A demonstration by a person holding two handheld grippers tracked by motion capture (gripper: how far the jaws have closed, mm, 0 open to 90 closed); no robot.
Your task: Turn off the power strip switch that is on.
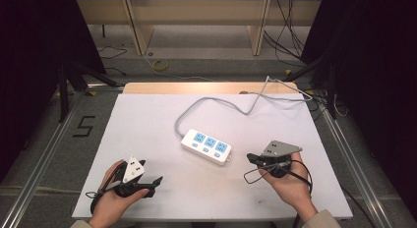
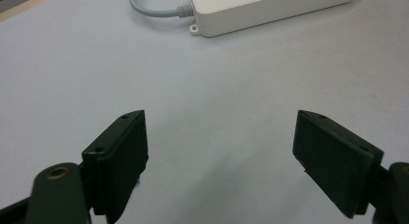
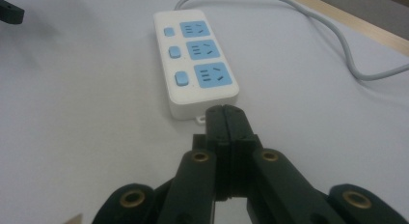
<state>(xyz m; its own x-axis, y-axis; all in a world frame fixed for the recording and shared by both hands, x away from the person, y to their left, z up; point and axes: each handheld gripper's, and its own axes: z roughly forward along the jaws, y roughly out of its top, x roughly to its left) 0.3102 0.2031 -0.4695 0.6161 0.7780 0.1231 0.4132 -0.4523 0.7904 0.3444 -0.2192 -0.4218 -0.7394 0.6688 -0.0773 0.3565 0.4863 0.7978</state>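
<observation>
A white power strip [image 1: 206,146] with three blue sockets and three blue switch buttons lies near the middle of the white worktop [image 1: 147,125], set at a slant, its grey cable [image 1: 216,102] looping away toward the far right edge. The right tool [image 1: 252,158] sits just beside the strip's near right end, held low over the worktop in the person's right hand [image 1: 290,184]; in the right gripper view its two black jaws are pressed together with nothing between them, their tips pointing at the short end of the strip where a small mounting tab sticks out, close to it but not clearly touching. The left tool [image 1: 156,181] is held in the left hand [image 1: 115,198] at the near left part of the worktop, well apart from the strip; in the left gripper view its jaws are spread wide over bare worktop, empty, with the cable end of the strip farther off at the top.
</observation>
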